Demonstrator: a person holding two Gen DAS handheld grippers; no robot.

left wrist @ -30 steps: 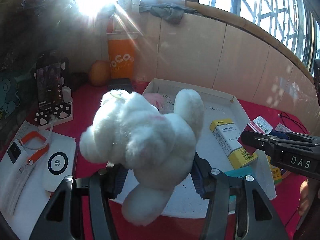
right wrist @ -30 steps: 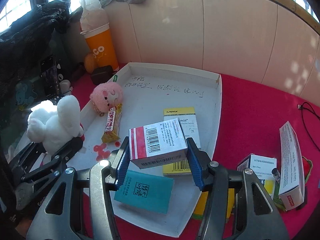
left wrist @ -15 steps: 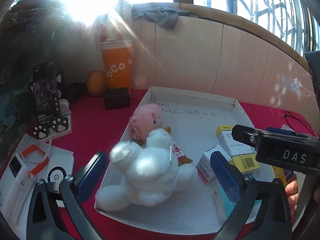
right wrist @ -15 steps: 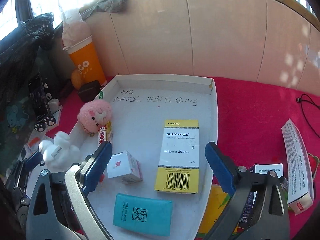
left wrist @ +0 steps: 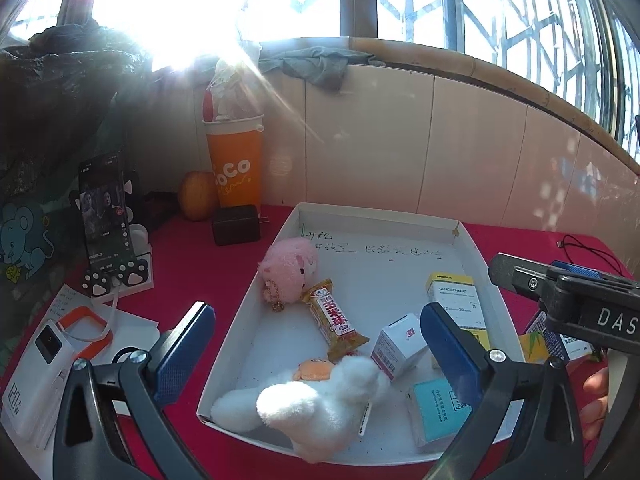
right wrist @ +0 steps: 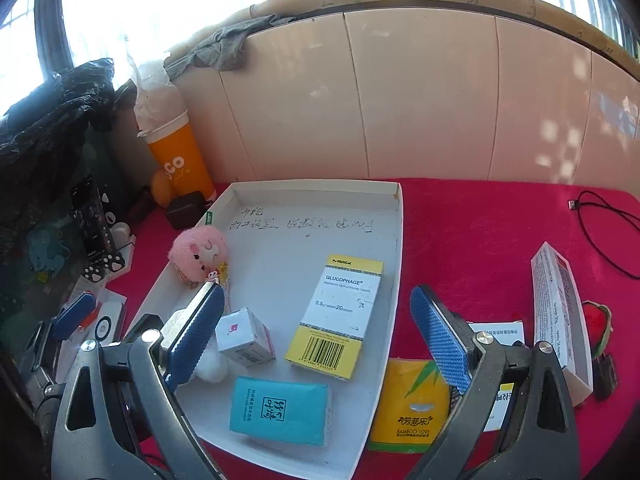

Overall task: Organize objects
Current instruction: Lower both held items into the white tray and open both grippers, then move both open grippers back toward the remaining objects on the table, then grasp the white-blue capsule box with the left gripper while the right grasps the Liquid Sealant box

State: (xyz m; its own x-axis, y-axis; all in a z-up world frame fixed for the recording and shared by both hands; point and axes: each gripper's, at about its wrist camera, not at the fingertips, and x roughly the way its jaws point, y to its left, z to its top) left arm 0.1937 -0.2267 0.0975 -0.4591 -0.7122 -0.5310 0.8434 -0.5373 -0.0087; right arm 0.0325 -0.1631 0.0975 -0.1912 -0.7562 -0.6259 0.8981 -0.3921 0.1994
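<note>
**Both grippers let go: toy and small box now in the tray**

Left gripper [left wrist: 316, 344] stands wide open and empty; a second ago it pinched the white plush toy [left wrist: 316, 404], which now lies loose at the near edge of the white tray [left wrist: 460, 240]. Right gripper [right wrist: 316, 336] is likewise spread wide with nothing between its pads; the small red-and-white box [right wrist: 246, 338] it held now rests on the tray floor, just left of the yellow medicine box [right wrist: 338, 316], with the teal packet [right wrist: 280, 410] nearer. Farther in sits the pink plush [right wrist: 198, 252]. On the red counter [right wrist: 480, 232], right of the tray, a yellow tissue pack [right wrist: 412, 404] and a long white box [right wrist: 560, 312] remain outside; likely next.
</note>
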